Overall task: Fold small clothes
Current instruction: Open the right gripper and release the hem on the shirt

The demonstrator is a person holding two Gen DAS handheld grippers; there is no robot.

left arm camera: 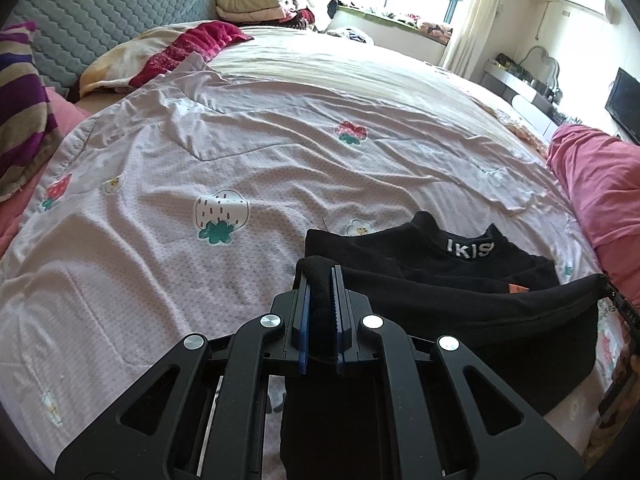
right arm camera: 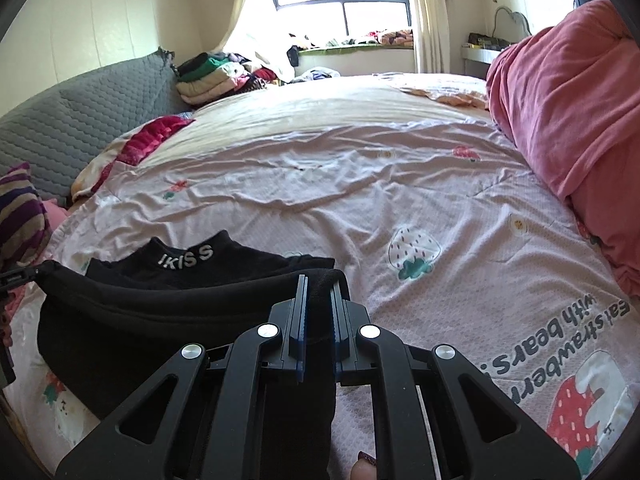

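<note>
A small black top with white "IKISS" lettering on its collar (left arm camera: pixel 444 264) (right arm camera: pixel 208 268) lies on the pale pink bedspread (left arm camera: pixel 240 168) (right arm camera: pixel 360 200). Its near edge is lifted off the bed and stretched between the two grippers. My left gripper (left arm camera: pixel 321 280) is shut on the left corner of that edge. My right gripper (right arm camera: pixel 320 286) is shut on the right corner. The right gripper's tip also shows at the right edge of the left wrist view (left arm camera: pixel 618 302). The left gripper's tip shows at the left edge of the right wrist view (right arm camera: pixel 16 278).
A rolled pink blanket (right arm camera: pixel 568 100) (left arm camera: pixel 600 184) lies along the bed's right side. A grey quilted headboard (left arm camera: pixel 100 12) and a striped cloth (left arm camera: pixel 20 100) are at the left. Stacked folded clothes (right arm camera: pixel 208 76) sit at the far end by the window.
</note>
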